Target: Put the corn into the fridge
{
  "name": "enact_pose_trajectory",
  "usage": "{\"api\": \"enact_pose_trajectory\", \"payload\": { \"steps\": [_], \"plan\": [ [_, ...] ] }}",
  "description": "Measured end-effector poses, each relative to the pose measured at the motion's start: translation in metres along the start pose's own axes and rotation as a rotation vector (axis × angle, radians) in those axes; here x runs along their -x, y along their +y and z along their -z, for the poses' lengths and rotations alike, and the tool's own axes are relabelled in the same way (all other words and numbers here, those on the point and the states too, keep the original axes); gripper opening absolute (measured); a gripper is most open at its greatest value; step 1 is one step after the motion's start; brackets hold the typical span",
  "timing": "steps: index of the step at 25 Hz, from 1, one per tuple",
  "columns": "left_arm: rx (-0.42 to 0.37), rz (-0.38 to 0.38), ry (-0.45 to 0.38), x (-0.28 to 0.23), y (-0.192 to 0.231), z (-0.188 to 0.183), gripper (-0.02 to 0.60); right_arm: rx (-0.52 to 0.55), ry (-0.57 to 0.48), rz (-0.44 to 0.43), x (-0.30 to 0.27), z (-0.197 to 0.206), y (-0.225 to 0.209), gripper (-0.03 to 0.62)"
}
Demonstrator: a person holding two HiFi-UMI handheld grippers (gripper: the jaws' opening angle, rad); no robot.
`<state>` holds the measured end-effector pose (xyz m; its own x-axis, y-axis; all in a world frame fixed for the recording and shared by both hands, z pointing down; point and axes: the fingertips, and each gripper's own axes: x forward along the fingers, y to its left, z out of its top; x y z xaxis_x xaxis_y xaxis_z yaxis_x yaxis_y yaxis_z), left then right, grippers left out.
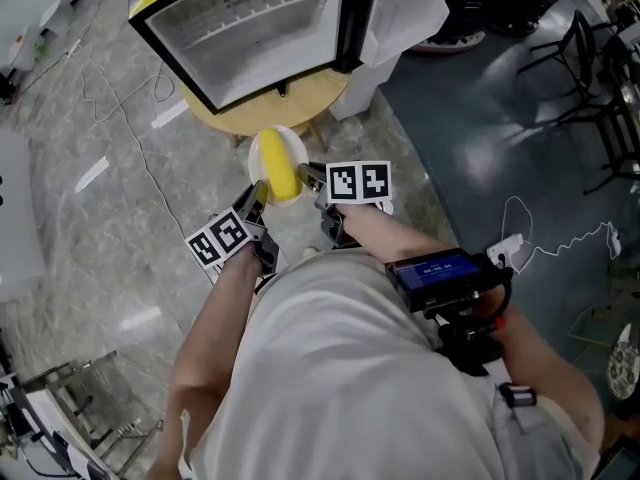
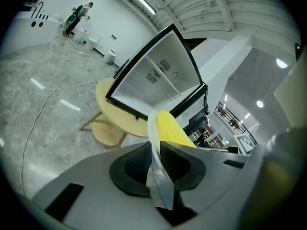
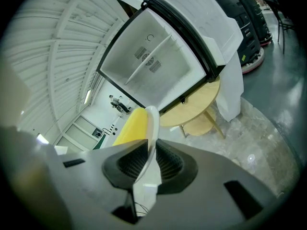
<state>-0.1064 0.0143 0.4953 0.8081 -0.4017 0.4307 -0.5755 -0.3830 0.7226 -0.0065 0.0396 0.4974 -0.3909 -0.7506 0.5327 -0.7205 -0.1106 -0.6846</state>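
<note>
Bright, even indoor light fills all 3 views. In the left gripper view long white ceiling strip lamps show, and pale streaks of glare lie on the glossy grey marble floor. The yellow corn cob and the white plate under it look slightly overexposed. Both gripper views bend straight lines and darken to black at the corners; the nearest foreground is soft.

Yellow corn lies on a white plate — fridge stands open.
</note>
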Motion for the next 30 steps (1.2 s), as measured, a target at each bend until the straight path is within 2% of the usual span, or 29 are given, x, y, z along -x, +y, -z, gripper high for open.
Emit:
{"api": "enact_pose_trajectory", "payload": {
  "steps": [17,30],
  "plan": [
    [0.047,-0.092,-0.065,-0.076,0.001,-0.049,0.065,0.035,0.100,-0.084,-0.043,-0.083,-0.035,0.051],
    [0.093,-0.157,-0.111,-0.126,-0.003,-0.058,0.065,0.060,0.182,-0.129,-0.061,-0.123,-0.073,0.051]
  ]
}}
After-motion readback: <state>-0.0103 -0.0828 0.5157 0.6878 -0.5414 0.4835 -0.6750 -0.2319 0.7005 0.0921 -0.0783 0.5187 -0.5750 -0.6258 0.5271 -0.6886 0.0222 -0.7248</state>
